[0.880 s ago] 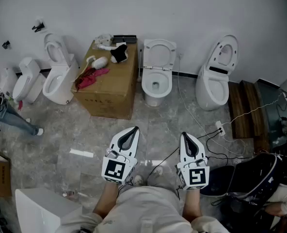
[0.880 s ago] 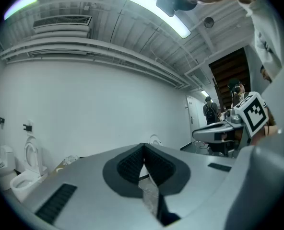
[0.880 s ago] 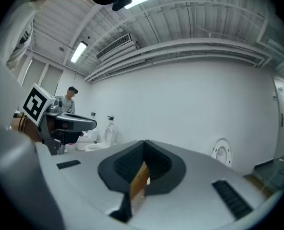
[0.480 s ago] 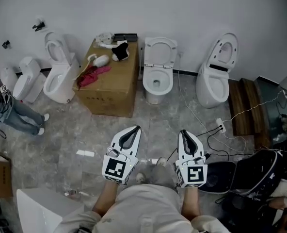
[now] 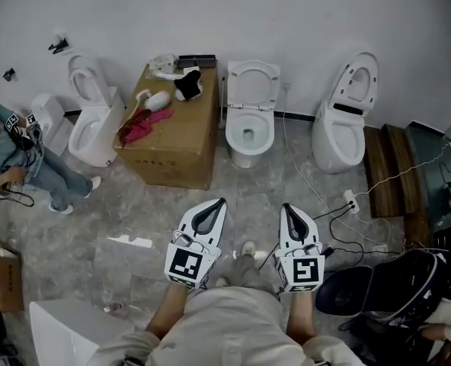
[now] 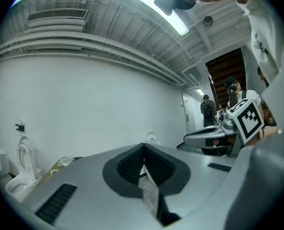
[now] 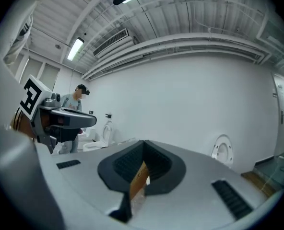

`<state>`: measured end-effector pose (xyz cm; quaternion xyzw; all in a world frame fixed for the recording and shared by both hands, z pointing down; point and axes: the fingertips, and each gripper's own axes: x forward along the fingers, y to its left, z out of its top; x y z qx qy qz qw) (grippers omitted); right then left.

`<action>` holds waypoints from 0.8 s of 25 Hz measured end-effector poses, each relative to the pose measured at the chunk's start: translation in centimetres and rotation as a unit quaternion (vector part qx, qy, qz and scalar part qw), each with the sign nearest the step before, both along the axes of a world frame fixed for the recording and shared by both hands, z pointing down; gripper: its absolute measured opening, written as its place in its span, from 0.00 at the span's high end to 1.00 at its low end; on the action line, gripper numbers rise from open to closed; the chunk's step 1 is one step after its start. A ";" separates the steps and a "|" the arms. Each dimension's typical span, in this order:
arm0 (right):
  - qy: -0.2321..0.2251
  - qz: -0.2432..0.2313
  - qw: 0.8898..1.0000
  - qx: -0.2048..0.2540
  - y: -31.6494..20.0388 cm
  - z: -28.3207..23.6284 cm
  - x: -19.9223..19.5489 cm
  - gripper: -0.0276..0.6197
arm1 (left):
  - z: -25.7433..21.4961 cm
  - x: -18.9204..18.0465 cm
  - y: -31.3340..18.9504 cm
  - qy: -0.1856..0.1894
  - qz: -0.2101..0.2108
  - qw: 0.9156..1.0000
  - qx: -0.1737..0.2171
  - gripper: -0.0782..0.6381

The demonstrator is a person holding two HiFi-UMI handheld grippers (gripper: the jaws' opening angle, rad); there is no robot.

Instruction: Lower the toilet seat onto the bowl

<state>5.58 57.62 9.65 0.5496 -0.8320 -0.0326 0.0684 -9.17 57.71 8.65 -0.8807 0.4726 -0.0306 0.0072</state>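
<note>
By the wall, the toilet seat stands raised; left gripper, right gripper both closed.

White oval plastic toilet seat stands raised upright against the wall, above the open white ceramic bowl

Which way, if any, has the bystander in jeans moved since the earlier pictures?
Yes: in the head view the bystander stepped rightward, toward the toilet left of the box.
</note>
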 end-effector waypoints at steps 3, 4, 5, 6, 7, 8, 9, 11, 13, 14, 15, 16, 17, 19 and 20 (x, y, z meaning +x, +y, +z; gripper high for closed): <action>-0.006 -0.010 1.000 0.001 -2.8 0.0 0.7 0.95 | 0.2 1.1 -2.5 -0.003 -0.002 1.000 -0.002 0.87; -0.009 -0.014 1.000 0.001 -3.7 0.1 1.0 0.95 | 0.2 1.4 -3.3 -0.003 -0.004 1.000 -0.001 0.87; -0.011 -0.020 1.000 0.001 -4.7 0.0 1.2 0.95 | 0.2 1.8 -4.3 -0.004 -0.007 1.000 0.000 0.87; -0.011 -0.027 1.000 0.003 -5.8 -0.3 1.3 0.95 | 0.1 2.1 -5.2 -0.006 -0.010 1.000 0.000 0.87; -0.010 -0.034 0.999 0.004 -6.8 -0.6 1.6 0.95 | 0.2 2.5 -6.1 -0.008 -0.015 1.000 -0.002 0.87; -0.011 -0.041 0.999 0.006 -7.9 -0.8 1.9 0.95 | 0.2 2.9 -7.0 -0.010 -0.019 1.000 -0.004 0.87; -0.014 -0.048 0.999 0.007 -8.8 -0.9 2.3 0.95 | 0.3 3.3 -7.9 -0.011 -0.024 1.000 -0.006 0.87; -0.020 -0.059 0.998 0.010 -10.6 -0.9 3.1 0.95 | 0.4 4.2 -9.5 -0.010 -0.034 0.999 -0.006 0.87; -0.024 -0.070 0.997 0.010 -12.1 -0.9 3.7 0.95 | 0.4 4.8 -11.1 -0.006 -0.043 0.999 -0.004 0.87; -0.026 -0.077 0.997 0.009 -12.8 -0.9 3.8 0.95 | 0.3 5.0 -11.7 -0.003 -0.048 0.999 -0.004 0.87; -0.027 -0.082 0.996 0.008 -13.5 -0.9 3.9 0.95 | 0.3 5.2 -12.3 -0.001 -0.054 0.999 -0.007 0.87; -0.029 -0.087 0.996 0.008 -14.2 -0.9 4.0 0.95 | 0.2 5.2 -12.8 0.000 -0.059 0.998 -0.008 0.87; -0.031 -0.091 0.995 0.007 -15.0 -0.9 4.0 0.95 | 0.0 5.3 -13.4 0.000 -0.064 0.998 -0.006 0.87; -0.035 -0.099 0.994 0.005 -16.1 -0.9 4.2 0.95 | -0.3 5.5 -14.2 0.002 -0.072 0.997 -0.003 0.87; -0.038 -0.102 0.994 0.003 -16.5 -0.7 4.2 0.95 | -0.1 5.6 -14.5 0.002 -0.075 0.997 -0.008 0.87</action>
